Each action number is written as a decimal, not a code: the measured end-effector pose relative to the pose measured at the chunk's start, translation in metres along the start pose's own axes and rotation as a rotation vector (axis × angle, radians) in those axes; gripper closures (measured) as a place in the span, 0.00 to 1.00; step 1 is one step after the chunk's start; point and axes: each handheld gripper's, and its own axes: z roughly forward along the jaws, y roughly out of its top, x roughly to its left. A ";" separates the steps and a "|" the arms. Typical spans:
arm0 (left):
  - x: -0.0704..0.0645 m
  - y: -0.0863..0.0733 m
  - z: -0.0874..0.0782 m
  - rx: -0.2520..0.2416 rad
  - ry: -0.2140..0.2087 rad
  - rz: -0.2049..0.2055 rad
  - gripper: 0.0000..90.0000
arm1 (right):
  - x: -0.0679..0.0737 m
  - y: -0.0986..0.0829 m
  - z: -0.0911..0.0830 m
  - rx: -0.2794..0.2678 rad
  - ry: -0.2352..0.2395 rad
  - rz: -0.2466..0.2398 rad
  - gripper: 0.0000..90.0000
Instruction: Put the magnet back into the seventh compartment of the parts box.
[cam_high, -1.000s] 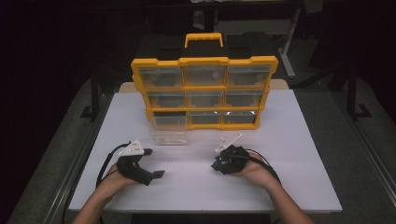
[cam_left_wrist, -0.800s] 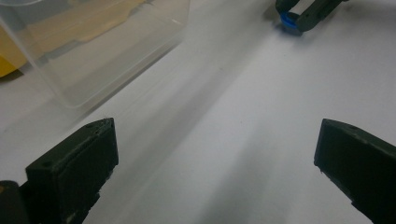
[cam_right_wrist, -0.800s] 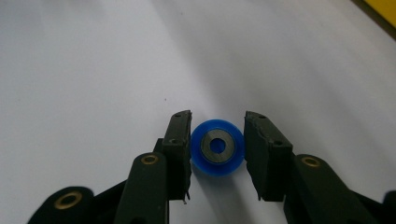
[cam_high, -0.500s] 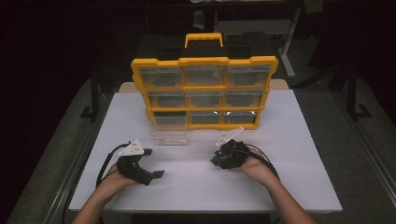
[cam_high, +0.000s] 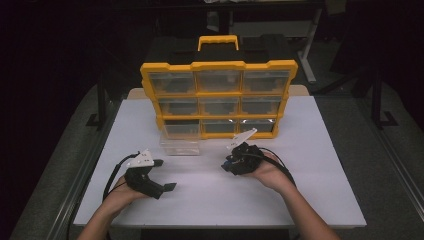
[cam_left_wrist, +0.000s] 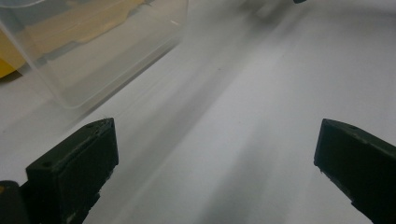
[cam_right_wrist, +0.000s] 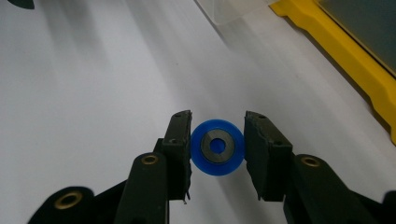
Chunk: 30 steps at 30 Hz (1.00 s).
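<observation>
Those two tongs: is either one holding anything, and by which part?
The right tongs pinch a small blue ring by its outer edge. The left tongs are open, holding nothing.

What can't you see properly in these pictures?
- Drawers of the yellow organizer, high view: contents too dim and small to tell.
- Blue ring, right gripper view: its sides are covered by the jaws; the right gripper hides it in the high view.
- Clear bin, left gripper view: cut off by the top and left edges.
- Left gripper: open, holding nothing.
</observation>
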 end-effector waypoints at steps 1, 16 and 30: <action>0.000 0.000 0.000 0.000 -0.001 0.000 0.00 | 0.000 0.001 0.000 -0.001 0.001 0.004 0.68; -0.001 0.000 0.001 0.009 -0.011 -0.006 0.00 | -0.003 0.022 -0.003 -0.010 -0.004 -0.009 0.68; -0.001 0.000 0.001 0.002 -0.011 -0.013 0.00 | -0.006 0.042 -0.003 -0.017 0.005 -0.007 0.68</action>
